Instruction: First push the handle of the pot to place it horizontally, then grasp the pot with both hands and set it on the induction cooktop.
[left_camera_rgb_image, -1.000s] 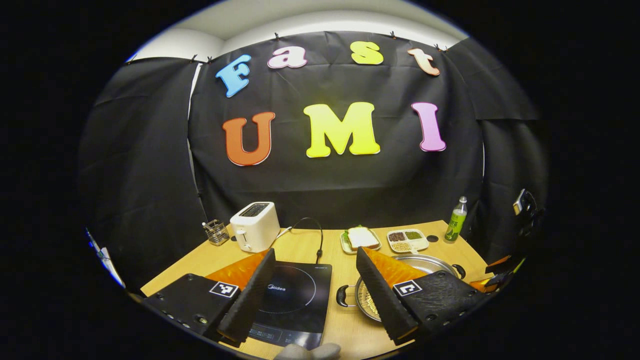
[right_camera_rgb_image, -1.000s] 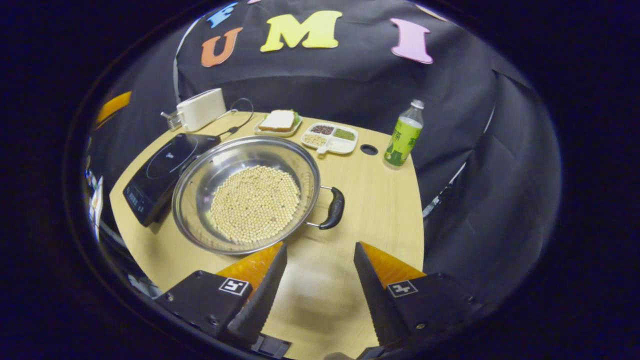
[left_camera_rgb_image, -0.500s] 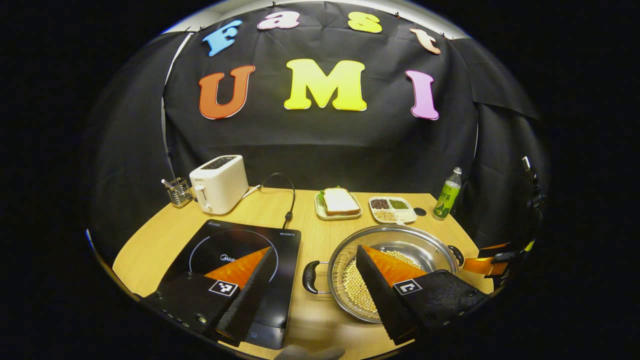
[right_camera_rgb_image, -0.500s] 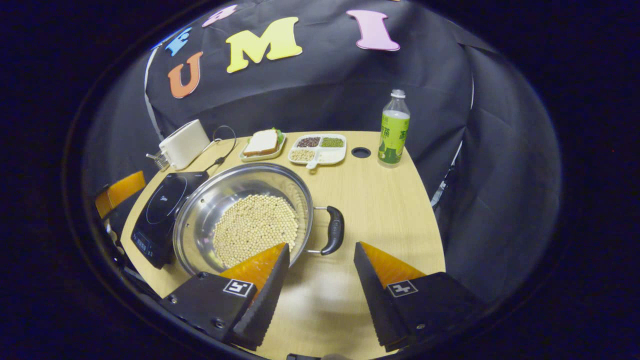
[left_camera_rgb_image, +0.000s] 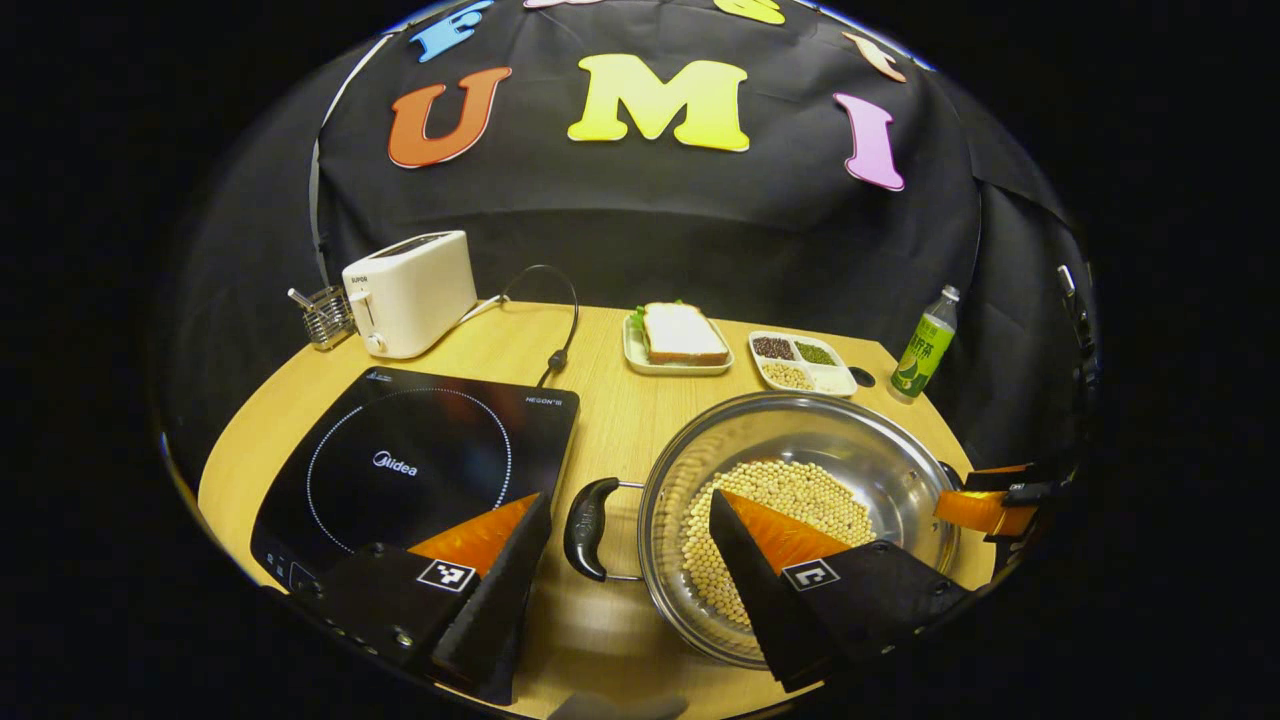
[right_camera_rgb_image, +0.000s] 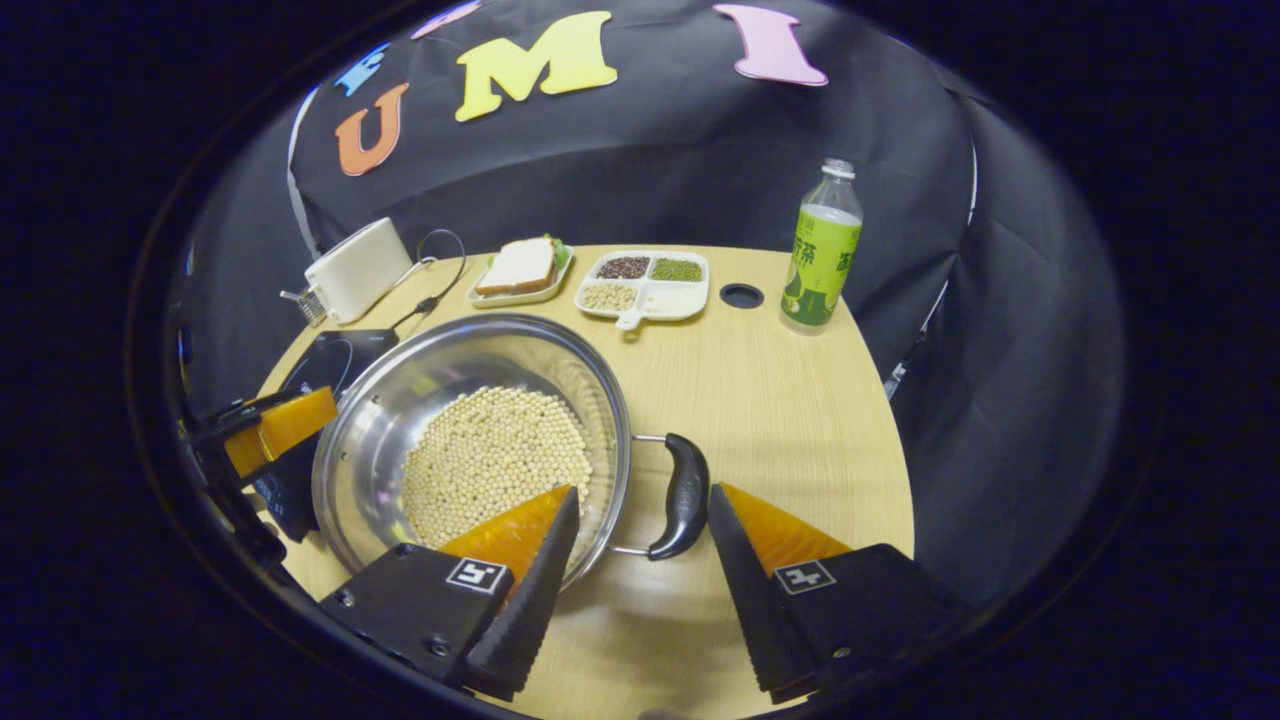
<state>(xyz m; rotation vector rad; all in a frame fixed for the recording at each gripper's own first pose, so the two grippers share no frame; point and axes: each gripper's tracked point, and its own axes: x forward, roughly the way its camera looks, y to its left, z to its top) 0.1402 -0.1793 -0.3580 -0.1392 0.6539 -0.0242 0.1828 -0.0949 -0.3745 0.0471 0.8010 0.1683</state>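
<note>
Pot of soybeans on the tabletop right of the induction cooktop, toaster behind.

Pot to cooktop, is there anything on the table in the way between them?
Nothing visible. The pot sits right of the cooktop with only a bare strip of table between them. The cooktop's cord runs off behind it toward the toaster, off that path.

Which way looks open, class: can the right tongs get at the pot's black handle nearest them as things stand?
Probably yes. The right tongs are open, and the black handle sits between their fingers with bare table around it. The pot rim lies beside one finger, but nothing blocks the handle.
</note>
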